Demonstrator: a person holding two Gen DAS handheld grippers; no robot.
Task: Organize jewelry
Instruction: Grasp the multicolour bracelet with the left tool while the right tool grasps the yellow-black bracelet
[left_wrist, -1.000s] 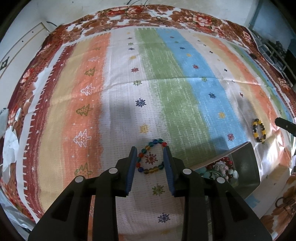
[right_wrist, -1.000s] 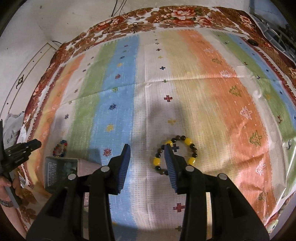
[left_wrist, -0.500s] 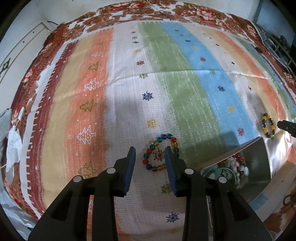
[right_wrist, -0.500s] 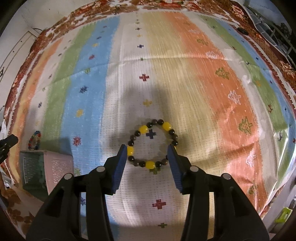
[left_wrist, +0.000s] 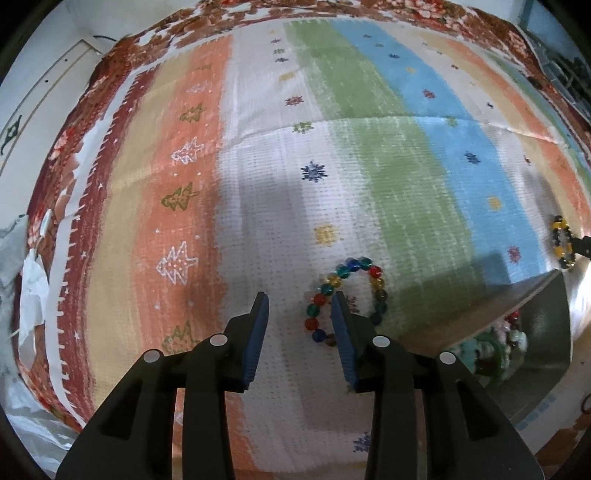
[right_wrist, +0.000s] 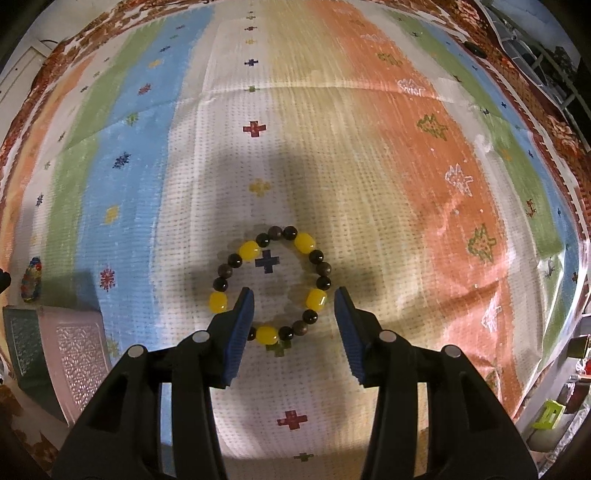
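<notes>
A bracelet of multicoloured glass beads (left_wrist: 372, 272) lies flat on the striped cloth. My left gripper (left_wrist: 298, 303) is open just left of it, its right finger (left_wrist: 341, 325) over the bracelet's left side. A bracelet of yellow and dark brown beads (right_wrist: 304, 243) lies on the cloth in the right wrist view. My right gripper (right_wrist: 293, 302) is open low over its near half, the fingers astride part of the ring. This bracelet also shows at the right edge of the left wrist view (left_wrist: 562, 242). The multicoloured bracelet shows far left in the right wrist view (right_wrist: 31, 280).
An open jewelry box (left_wrist: 546, 325) holding several bead pieces sits right of the multicoloured bracelet; it shows at the lower left of the right wrist view (right_wrist: 55, 343). The striped cloth (left_wrist: 258, 184) covers the whole surface. Clutter stands beyond the cloth's far right edge (right_wrist: 554, 410).
My right gripper has moved forward and down over the yellow and brown bracelet and opened wider. My left gripper has shifted left, so the multicoloured bracelet now lies by its right finger.
</notes>
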